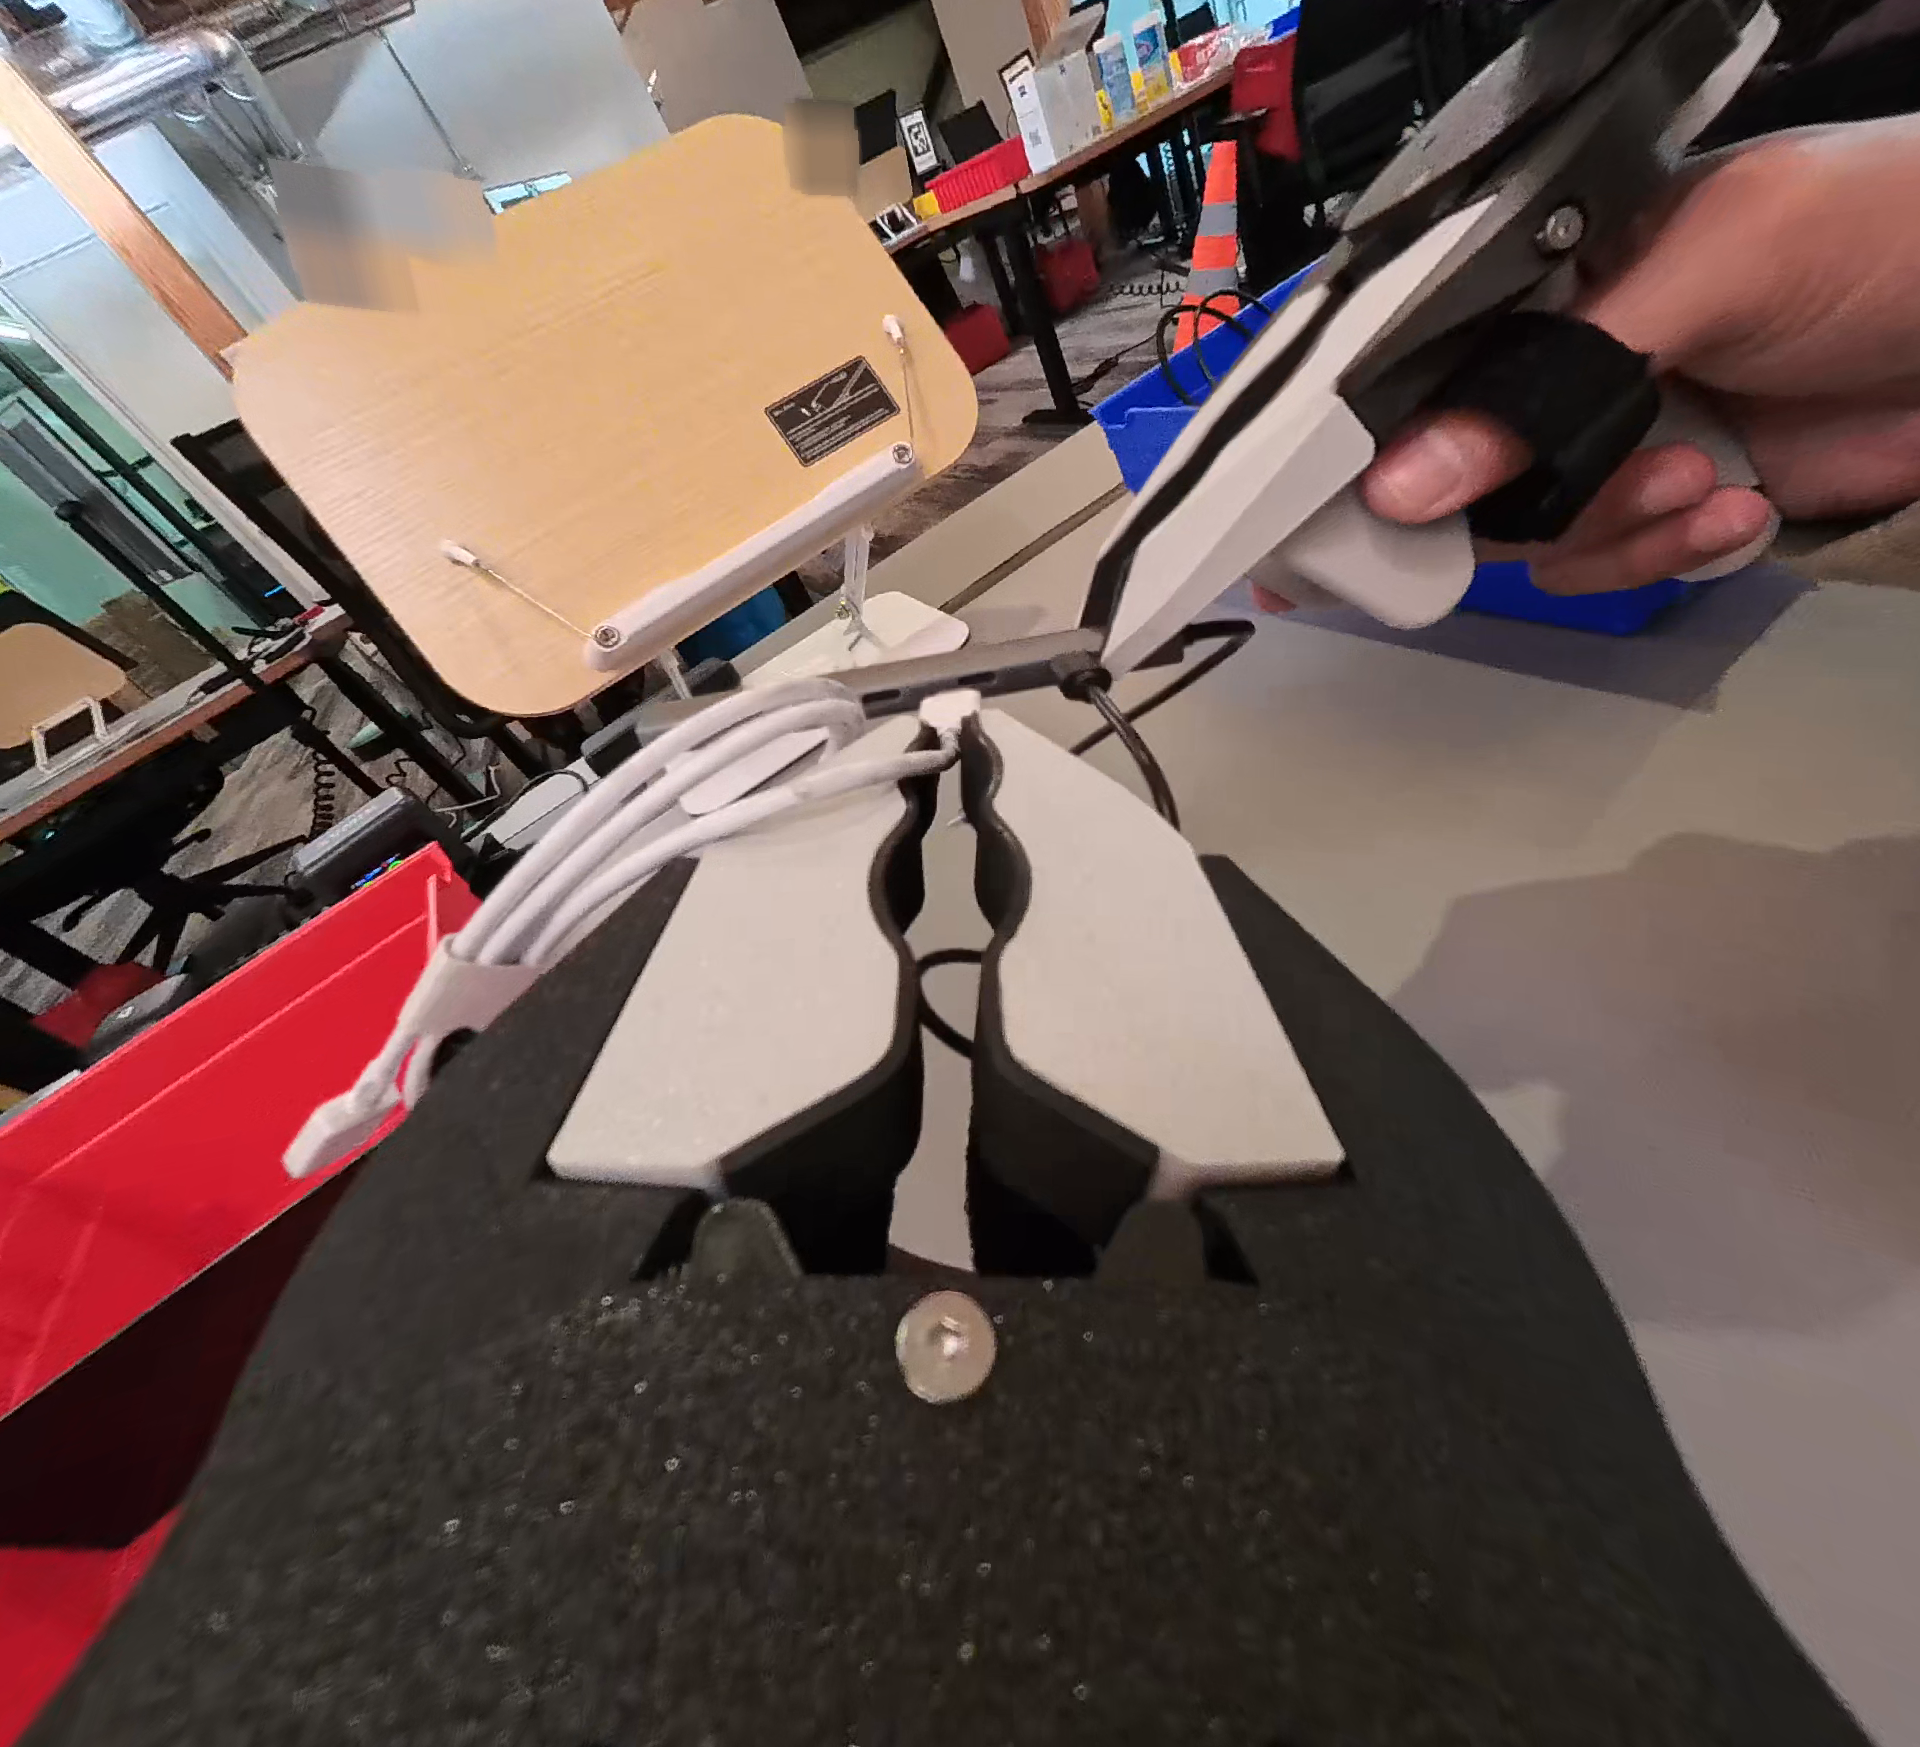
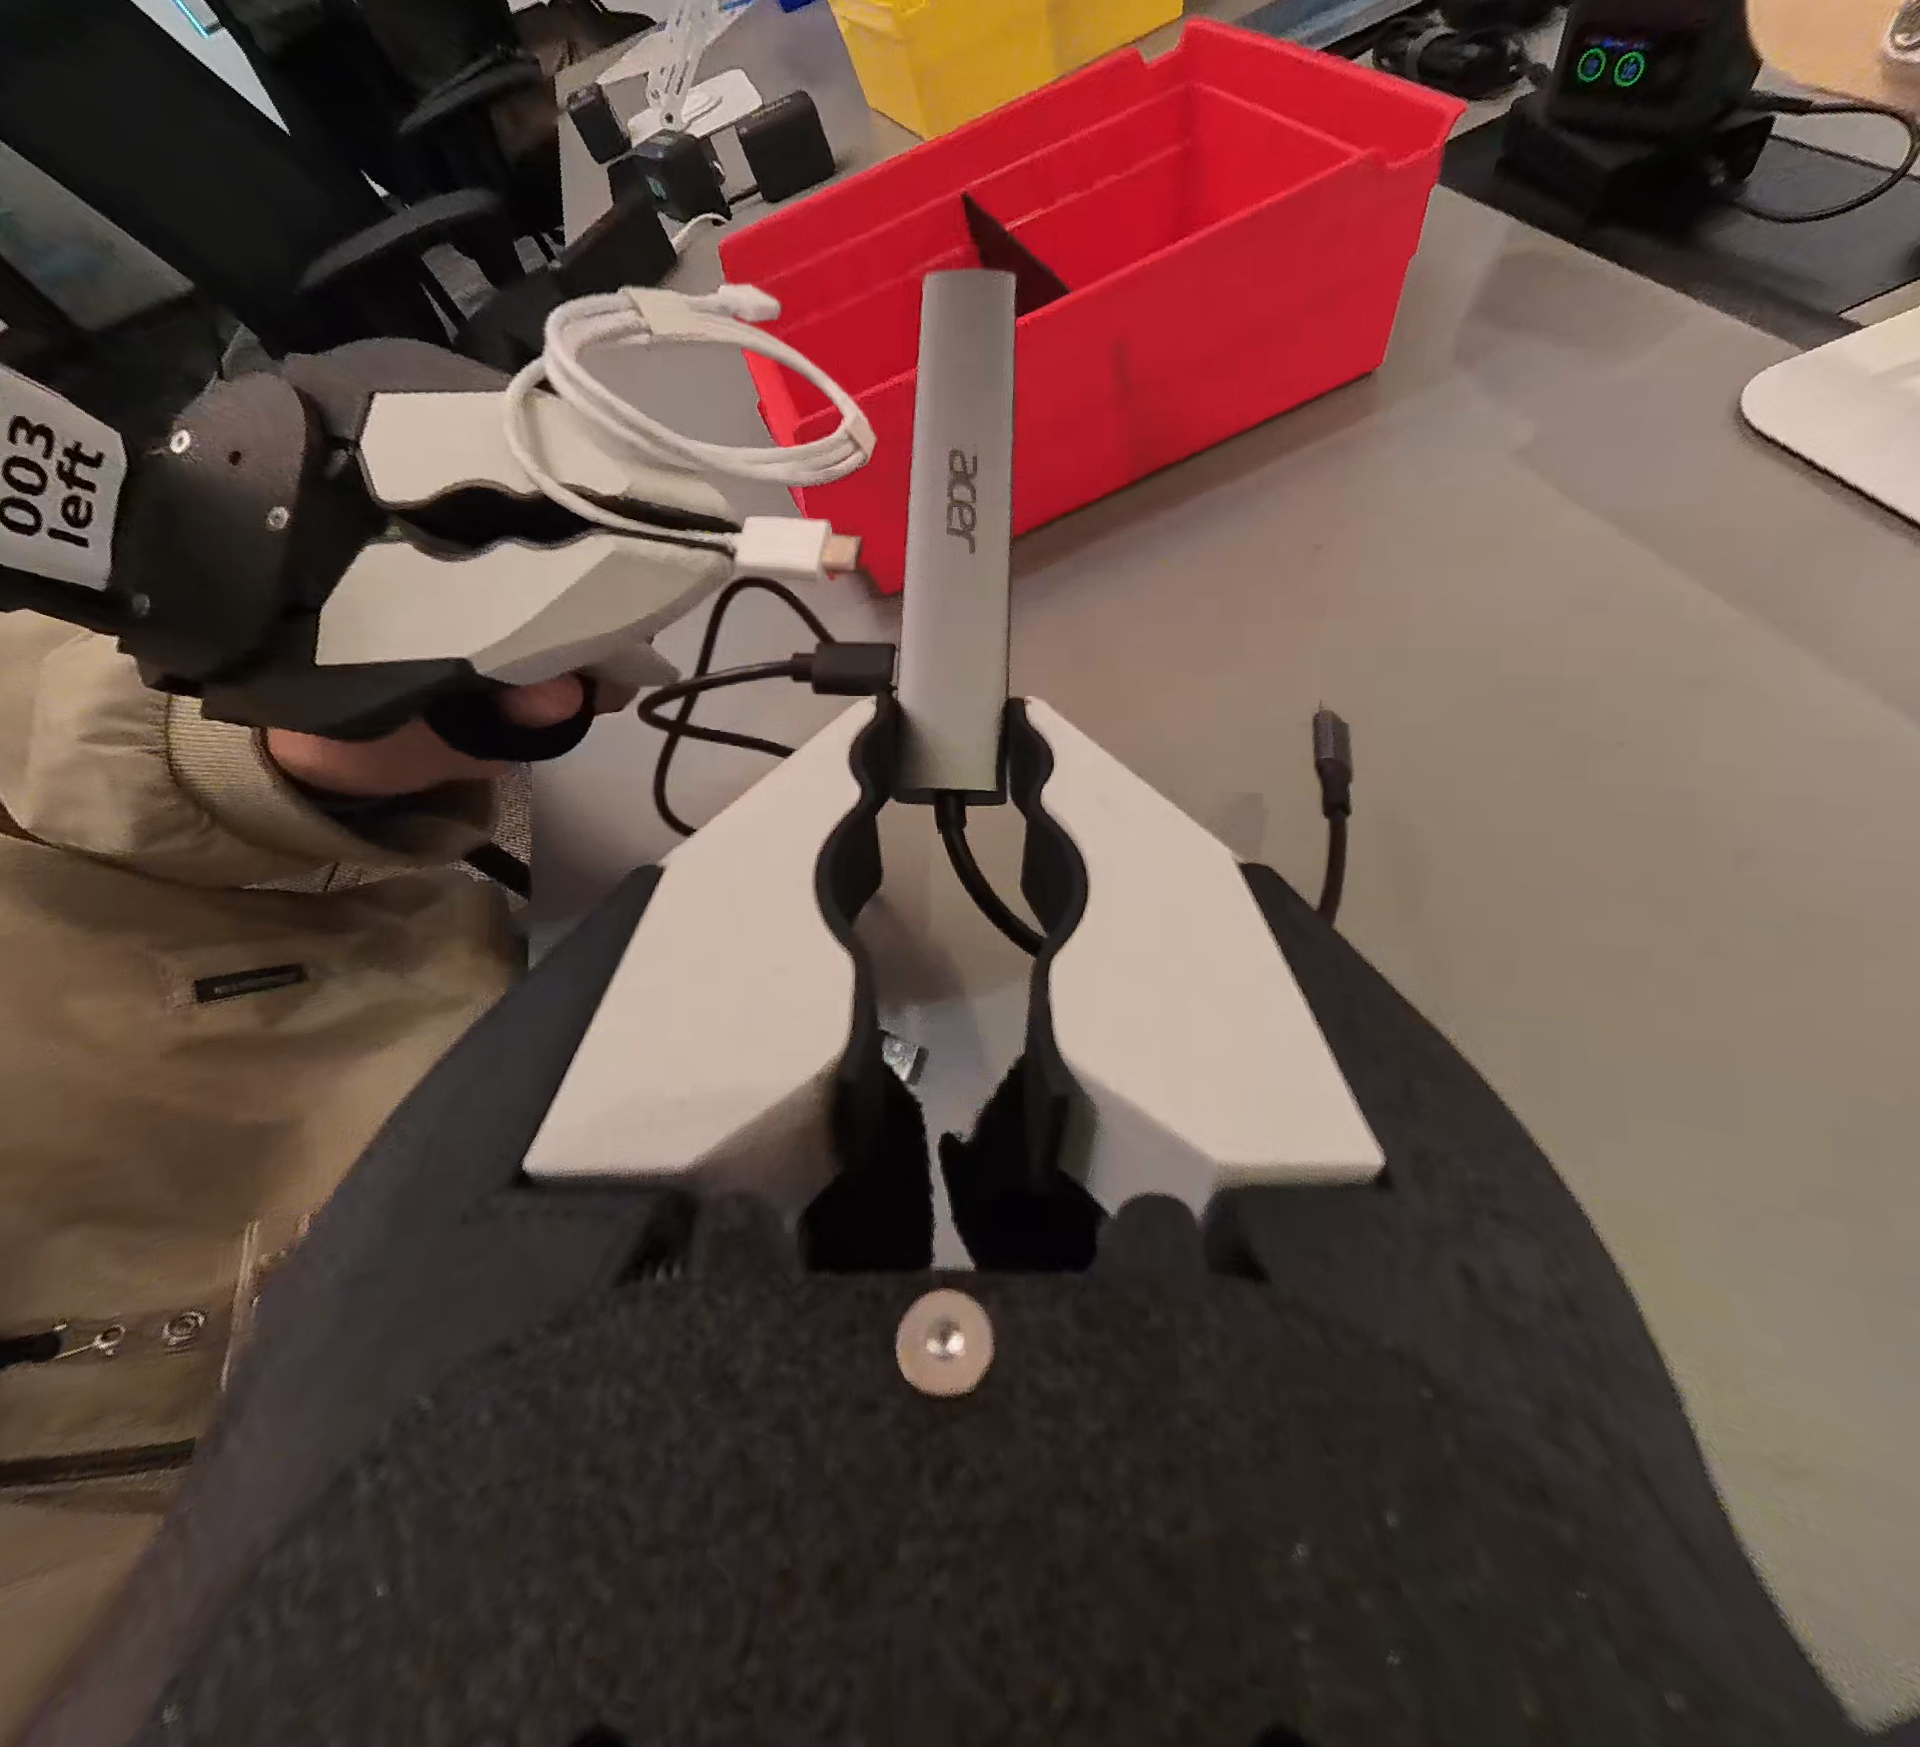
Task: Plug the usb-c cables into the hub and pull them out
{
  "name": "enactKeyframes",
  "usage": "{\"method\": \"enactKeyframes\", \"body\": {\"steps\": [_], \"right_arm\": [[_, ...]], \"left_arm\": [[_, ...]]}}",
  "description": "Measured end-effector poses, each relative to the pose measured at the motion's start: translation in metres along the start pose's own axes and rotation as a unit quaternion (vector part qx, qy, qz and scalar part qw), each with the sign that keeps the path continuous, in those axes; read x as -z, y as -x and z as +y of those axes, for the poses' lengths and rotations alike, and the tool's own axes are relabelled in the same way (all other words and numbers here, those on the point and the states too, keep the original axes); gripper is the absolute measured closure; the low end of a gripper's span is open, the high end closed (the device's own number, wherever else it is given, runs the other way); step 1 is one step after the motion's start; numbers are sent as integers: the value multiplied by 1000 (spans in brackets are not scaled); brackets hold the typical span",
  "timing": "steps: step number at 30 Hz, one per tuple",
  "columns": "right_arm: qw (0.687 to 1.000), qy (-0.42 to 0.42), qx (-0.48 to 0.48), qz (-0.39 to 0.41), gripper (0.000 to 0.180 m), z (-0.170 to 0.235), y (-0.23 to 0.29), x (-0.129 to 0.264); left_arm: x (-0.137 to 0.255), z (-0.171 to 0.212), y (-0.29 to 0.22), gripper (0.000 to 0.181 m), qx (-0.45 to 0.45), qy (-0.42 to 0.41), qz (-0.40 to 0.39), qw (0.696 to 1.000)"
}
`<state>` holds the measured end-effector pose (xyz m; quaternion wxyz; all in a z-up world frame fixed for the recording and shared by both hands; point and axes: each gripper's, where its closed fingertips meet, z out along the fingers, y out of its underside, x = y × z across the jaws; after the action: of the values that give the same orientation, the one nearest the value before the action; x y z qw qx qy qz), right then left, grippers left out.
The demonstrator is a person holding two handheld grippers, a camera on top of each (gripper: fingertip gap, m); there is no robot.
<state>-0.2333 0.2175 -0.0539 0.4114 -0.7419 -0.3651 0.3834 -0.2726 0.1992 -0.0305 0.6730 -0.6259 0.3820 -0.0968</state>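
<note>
Hub (image 2: 954, 534) stands in the centre of the right wrist view, its lower end pinched by our right claw (image 2: 951, 741), with a black cable (image 2: 727, 674) plugged into its left side. At the left, our left claw (image 2: 727, 544) is pressed on the white cable (image 2: 686, 440), its plug (image 2: 792, 547) just beside the hub. A red bin (image 2: 1195, 347) sits behind on the grey worktop (image 2: 1558, 762).

We count two hand-held grippers, left (image 2: 740, 544) and right (image 2: 951, 741), one slim grey metal hub (image 2: 956, 492), one coiled white cable (image 2: 665, 419), one black cable (image 2: 727, 658), one red plastic bin (image 2: 1247, 315).
</note>
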Motion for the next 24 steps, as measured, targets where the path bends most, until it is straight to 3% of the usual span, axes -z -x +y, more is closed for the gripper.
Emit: {"method": "enactKeyframes", "body": {"steps": [12, 24], "right_arm": [[1000, 1, -19, -18, 158, 6, 5, -9], [999, 16, 26, 28, 159, 13, 2, -16]], "left_arm": [[-6, 11, -3, 177, 7, 25, 5, 1000], [-10, 19, -3, 177, 27, 19, -2, 999]]}}
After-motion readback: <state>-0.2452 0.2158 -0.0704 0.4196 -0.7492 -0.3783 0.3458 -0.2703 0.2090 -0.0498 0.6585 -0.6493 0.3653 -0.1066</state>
